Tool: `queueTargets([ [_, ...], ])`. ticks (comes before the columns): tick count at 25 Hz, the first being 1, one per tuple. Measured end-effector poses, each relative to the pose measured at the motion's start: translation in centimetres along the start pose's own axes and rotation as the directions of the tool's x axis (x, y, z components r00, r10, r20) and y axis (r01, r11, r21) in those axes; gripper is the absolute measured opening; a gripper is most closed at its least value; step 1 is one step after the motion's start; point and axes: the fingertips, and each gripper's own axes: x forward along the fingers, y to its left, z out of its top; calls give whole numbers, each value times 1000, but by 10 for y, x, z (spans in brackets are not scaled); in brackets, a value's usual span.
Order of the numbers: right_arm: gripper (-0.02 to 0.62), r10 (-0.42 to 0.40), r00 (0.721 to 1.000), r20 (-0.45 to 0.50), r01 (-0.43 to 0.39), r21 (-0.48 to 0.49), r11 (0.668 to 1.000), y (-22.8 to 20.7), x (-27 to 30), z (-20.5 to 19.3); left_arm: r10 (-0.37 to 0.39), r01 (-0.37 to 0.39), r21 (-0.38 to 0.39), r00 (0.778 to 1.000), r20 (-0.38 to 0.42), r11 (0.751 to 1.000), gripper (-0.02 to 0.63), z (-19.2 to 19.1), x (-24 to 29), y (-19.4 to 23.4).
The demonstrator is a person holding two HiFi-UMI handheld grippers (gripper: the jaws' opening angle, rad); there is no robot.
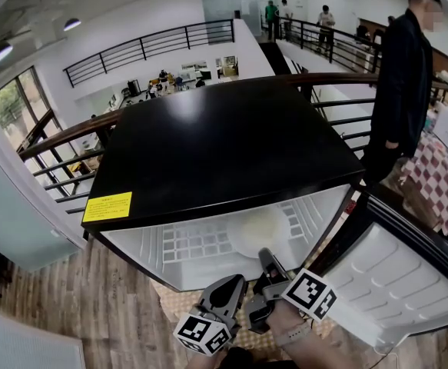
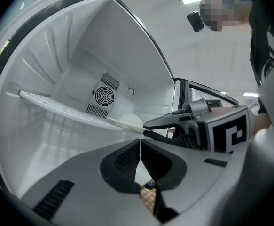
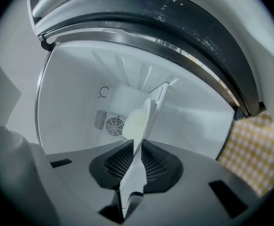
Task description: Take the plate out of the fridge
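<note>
Black railings and wood floor surround one open fridge (image 1: 224, 152) with a black top and a white inside. On its single white shelf (image 1: 185, 246), toward the right, lies one plate (image 1: 260, 229), round, plain and pale cream. Of the two grippers, the right gripper (image 3: 137, 147) is clamped on the plate's rim. The left gripper (image 2: 140, 142) hangs beside it, jaws together and empty.
</note>
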Motion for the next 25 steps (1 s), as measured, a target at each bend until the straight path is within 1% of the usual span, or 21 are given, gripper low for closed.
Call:
queueTargets([
  [6, 67, 32, 999, -31, -32, 3, 999, 2, 0, -7, 12, -12, -3, 1000, 10, 1000, 11, 2, -3, 3],
  [12, 78, 41, 998, -54, -39, 46, 998, 1, 6, -11, 20, -20, 1, 1000, 19, 1000, 11, 4, -5, 5],
  [16, 80, 31, 998, -50, -28, 58, 998, 1, 13, -9, 22, -22, 0, 1000, 16, 1000, 11, 3, -6, 5],
  [25, 75, 26, 999, -43, -20, 135, 991, 1, 5, -13, 28, -28, -8, 1000, 11, 1000, 11, 1, -8, 8],
])
